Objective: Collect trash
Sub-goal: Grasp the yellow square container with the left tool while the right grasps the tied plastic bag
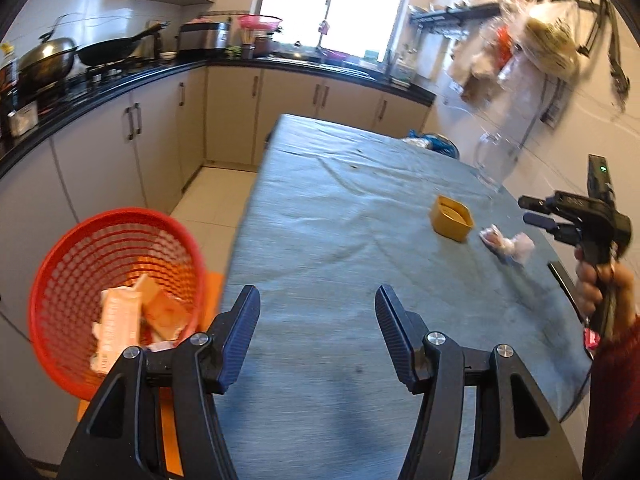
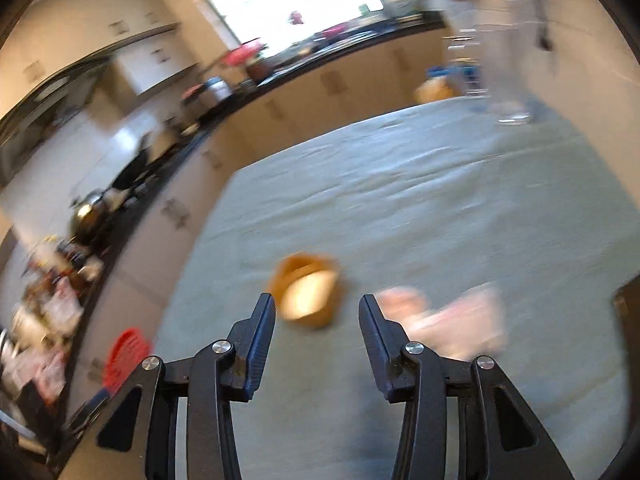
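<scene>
My right gripper [image 2: 316, 314], jaws apart and empty, is nearer: the small yellow plastic tub [image 2: 307, 290] lies at twelve o'clock, the crumpled pink-white wrapper [image 2: 452, 322] at two.

The right gripper [image 2: 316, 312] hovered over the grey-green tablecloth [image 2: 400, 200] with its jaws spread wide and nothing between them. Just ahead of the fingertips lay a blurred yellow tub [image 2: 306, 294], tipped so its pale inside showed. To its right sat crumpled pinkish-white wrappers [image 2: 452, 318], close by the right finger. A red mesh basket [image 2: 124, 354] stood low at the left, beyond the table edge
</scene>
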`<state>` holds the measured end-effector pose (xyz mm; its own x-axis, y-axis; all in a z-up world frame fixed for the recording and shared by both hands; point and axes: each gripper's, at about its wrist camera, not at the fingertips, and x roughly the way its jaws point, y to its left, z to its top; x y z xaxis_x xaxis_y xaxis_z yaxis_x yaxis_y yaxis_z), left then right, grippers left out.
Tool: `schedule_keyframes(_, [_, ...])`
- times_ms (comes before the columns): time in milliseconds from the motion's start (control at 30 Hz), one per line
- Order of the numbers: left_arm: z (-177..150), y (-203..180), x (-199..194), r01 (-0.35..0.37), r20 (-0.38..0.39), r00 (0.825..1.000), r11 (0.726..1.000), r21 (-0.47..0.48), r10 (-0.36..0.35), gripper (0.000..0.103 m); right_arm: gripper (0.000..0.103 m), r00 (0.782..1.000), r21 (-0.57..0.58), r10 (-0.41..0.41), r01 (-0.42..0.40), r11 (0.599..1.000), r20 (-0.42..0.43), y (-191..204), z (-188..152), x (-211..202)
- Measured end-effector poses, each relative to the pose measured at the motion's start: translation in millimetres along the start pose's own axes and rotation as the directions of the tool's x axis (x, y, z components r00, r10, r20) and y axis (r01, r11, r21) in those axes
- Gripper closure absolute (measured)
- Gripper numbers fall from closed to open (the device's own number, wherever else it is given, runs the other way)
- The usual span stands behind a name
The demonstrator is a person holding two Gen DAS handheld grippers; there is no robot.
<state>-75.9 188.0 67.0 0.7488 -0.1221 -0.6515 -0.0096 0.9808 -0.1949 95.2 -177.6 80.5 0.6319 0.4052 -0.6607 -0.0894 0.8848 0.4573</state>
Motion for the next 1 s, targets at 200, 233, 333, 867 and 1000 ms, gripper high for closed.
schedule_keyframes(200, [5,-36,15,0.036,-0.039,0.999,0.997,0.070,-0.033,0.042,0.055,0.997,0.119,0.018,-0.010,0.993,-0.069,-45,1,17])
schedule_keyframes(233, [6,-42,16,0.040,-0.043,0.998,0.996,0.080,-0.037,0.042,0.055,0.996,0.116,0.026,-0.017,0.993,-0.081,-44,-3,18])
schedule_keyframes(333, [8,-58,22,0.053,-0.054,0.997,0.992,0.110,-0.047,0.041,0.054,0.989,0.098,0.083,-0.072,0.993,-0.120,-33,-17,17])
schedule_keyframes(867, [23,-86,43,0.086,-0.097,0.993,0.985,0.151,-0.072,0.040,0.045,0.993,-0.115,0.000,-0.014,0.993,-0.121,-12,-24,19])
schedule_keyframes(1000, [34,-92,54,0.104,-0.117,0.989,0.986,0.129,-0.089,0.039,0.045,0.980,-0.088,0.071,-0.088,0.992,-0.184,-10,-34,36])
